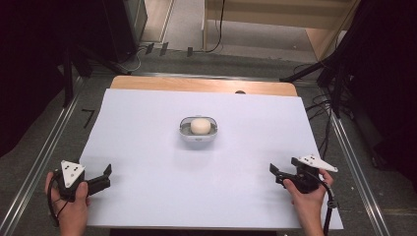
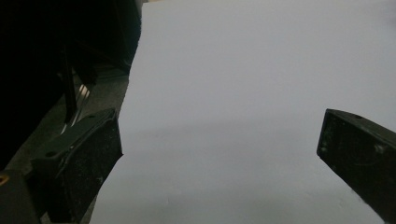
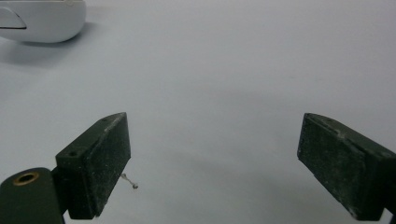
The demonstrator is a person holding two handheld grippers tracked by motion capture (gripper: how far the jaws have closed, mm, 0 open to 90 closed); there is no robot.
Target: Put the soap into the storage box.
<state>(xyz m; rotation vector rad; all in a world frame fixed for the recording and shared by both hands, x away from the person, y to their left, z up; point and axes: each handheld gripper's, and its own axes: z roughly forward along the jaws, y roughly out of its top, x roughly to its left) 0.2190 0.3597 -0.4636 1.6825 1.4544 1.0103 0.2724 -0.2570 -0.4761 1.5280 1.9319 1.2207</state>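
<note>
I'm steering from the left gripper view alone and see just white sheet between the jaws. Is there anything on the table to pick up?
Observer: Yes, a small white container sits mid-table on the white sheet.
Operator: Anything in it?
Observer: A pale round ball rests inside.
Operator: Where's the other gripper?
Observer: The right gripper is near the sheet's front right corner, jaws open, nothing between them.

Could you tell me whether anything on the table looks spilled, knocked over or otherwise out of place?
Nothing stands out. The white container sits upright mid-sheet with the cream ball inside it. The white sheet lies flat and unmarked. The left tool and the right tool are open and hold nothing.
</note>
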